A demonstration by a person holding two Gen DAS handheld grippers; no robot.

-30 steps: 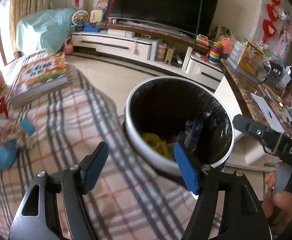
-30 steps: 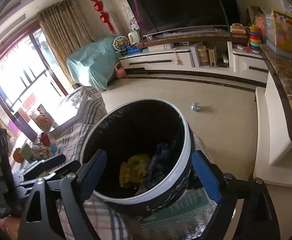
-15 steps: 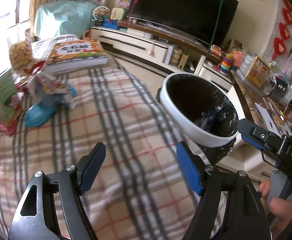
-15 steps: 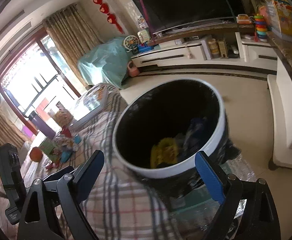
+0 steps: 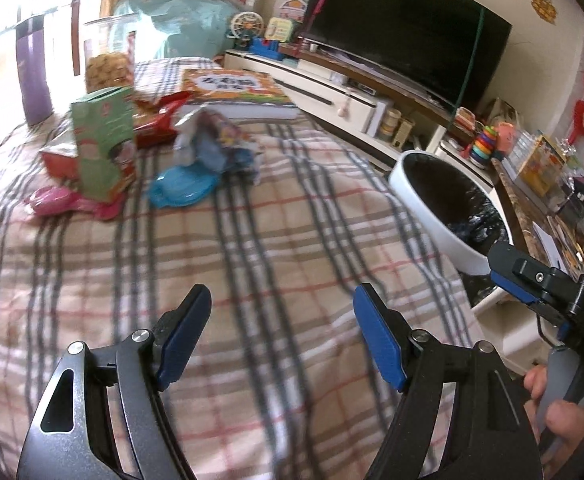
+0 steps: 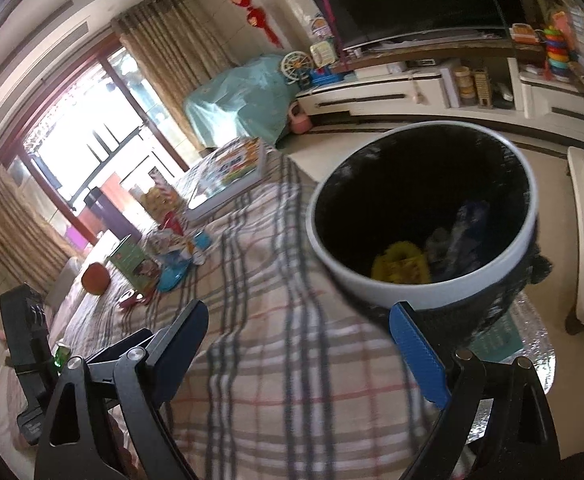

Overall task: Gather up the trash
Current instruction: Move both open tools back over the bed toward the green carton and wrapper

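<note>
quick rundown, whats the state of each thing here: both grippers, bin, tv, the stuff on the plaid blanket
left gripper: open, empty
right gripper: open, empty
trash bin: uncovered, black liner, yellow and bluish trash inside
green carton: standing upright
crumpled wrapper: lying on the blanket
blue lid: flat, beside the wrapper
book: closed, lying flat
tv: screen dark

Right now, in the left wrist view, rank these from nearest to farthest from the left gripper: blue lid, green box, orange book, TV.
From the left gripper, open and empty:
1. Blue lid, ahead on the plaid cloth, slightly left.
2. Green box, upright, further left and just behind the lid.
3. Orange book, flat at the far edge.
4. TV, across the room on its stand.
</note>
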